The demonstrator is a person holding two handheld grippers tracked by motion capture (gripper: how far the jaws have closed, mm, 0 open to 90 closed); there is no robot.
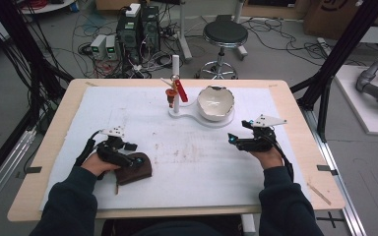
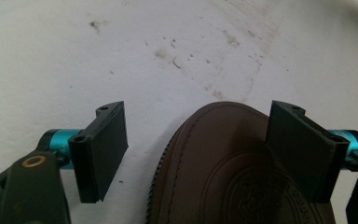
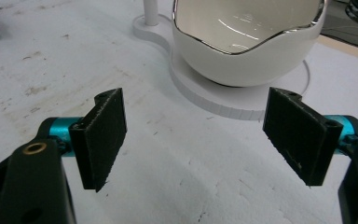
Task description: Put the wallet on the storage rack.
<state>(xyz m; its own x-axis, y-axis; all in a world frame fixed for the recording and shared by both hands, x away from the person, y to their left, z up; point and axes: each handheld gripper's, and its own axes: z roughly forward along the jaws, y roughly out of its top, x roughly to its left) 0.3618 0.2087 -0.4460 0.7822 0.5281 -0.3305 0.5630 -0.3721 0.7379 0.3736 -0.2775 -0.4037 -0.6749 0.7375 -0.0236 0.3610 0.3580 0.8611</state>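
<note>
A brown leather pouch [image 1: 137,170] with a stitched edge and an embossed seal lies on the white mat near the front left. My left gripper [image 1: 135,154] hovers over it, open. In the left gripper view the pouch [image 2: 223,182] fills most of the gap between the jaws, and the right-hand pad [image 2: 298,147] overlaps its edge; I cannot tell whether it touches. My right gripper [image 1: 237,135] is open to the right of centre, nothing between its fingers [image 3: 103,140]. It points at a white bowl [image 3: 247,42] with a wavy silver rim.
The bowl [image 1: 215,102] rests on a flat white base [image 1: 189,114] that carries an upright white post [image 1: 175,81] with a red tag [image 1: 181,90] hanging from it. The white mat [image 1: 197,162] is stained in the middle. A stool [image 1: 225,35] and cables lie beyond the table.
</note>
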